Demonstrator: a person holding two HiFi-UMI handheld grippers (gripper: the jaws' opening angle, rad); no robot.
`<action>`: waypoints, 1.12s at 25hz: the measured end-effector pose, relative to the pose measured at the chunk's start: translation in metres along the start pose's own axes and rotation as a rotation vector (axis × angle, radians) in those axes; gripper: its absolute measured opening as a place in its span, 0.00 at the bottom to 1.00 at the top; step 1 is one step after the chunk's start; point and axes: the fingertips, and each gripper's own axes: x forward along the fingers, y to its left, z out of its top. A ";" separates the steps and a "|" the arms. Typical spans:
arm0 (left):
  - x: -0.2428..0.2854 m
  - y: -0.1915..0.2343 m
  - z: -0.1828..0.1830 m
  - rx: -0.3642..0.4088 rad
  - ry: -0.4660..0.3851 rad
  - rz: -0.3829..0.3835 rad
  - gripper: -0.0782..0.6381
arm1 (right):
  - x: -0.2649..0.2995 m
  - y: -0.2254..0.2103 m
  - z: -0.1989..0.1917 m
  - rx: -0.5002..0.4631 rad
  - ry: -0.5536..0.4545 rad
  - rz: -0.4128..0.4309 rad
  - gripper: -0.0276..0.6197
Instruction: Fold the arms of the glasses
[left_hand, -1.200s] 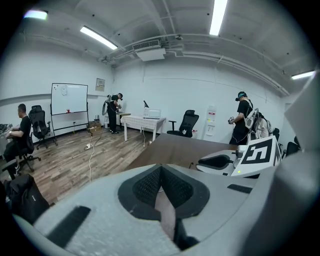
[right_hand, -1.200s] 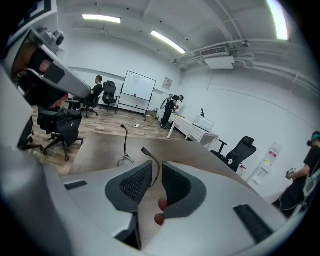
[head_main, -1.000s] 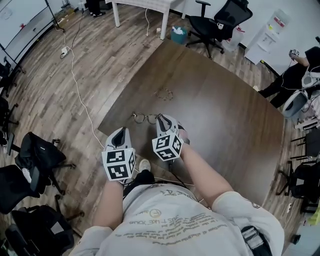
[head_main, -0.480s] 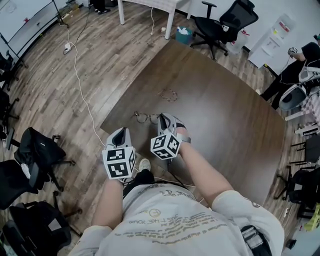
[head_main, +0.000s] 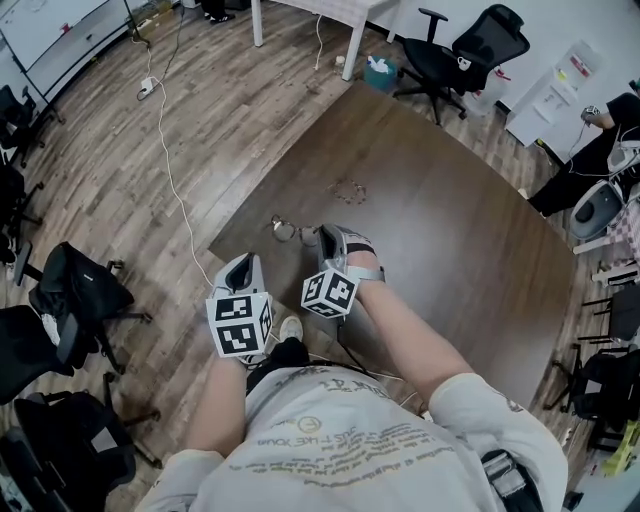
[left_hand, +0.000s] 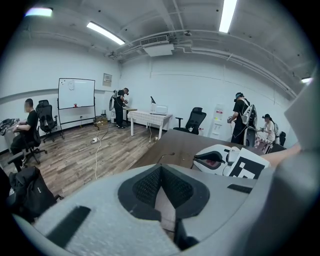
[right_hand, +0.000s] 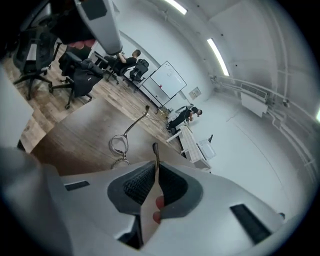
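Glasses (head_main: 284, 230) lie on the bench (head_main: 450, 220) near its front corner. Right gripper (head_main: 328, 236) is clamped on one arm (right_hand: 155, 150) of them. Left gripper (head_main: 241, 266) has its jaws together, nothing between them, beside the bench edge.

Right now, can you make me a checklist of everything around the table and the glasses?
Surface: dark brown table.
Job's things: glasses lie on the table; one arm sticks out unfolded, the other runs between the right gripper's jaws.
Clutter: a small faint thing on the table, too small to tell.
Grippers: right gripper shut on a glasses arm; left gripper shut, nothing in it.
Cables: white cable trails across the wood floor.
Surroundings: office chair, dark bags on the floor, people far off.
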 end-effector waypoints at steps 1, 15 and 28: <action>0.000 0.002 0.000 -0.002 0.000 0.002 0.13 | 0.002 0.001 0.002 -0.031 -0.003 -0.002 0.10; -0.002 0.026 -0.004 -0.039 0.003 0.045 0.13 | 0.022 0.035 0.029 -0.371 -0.079 0.055 0.09; -0.009 0.040 -0.017 -0.057 0.022 0.080 0.13 | 0.039 0.078 0.032 -0.463 -0.077 0.146 0.10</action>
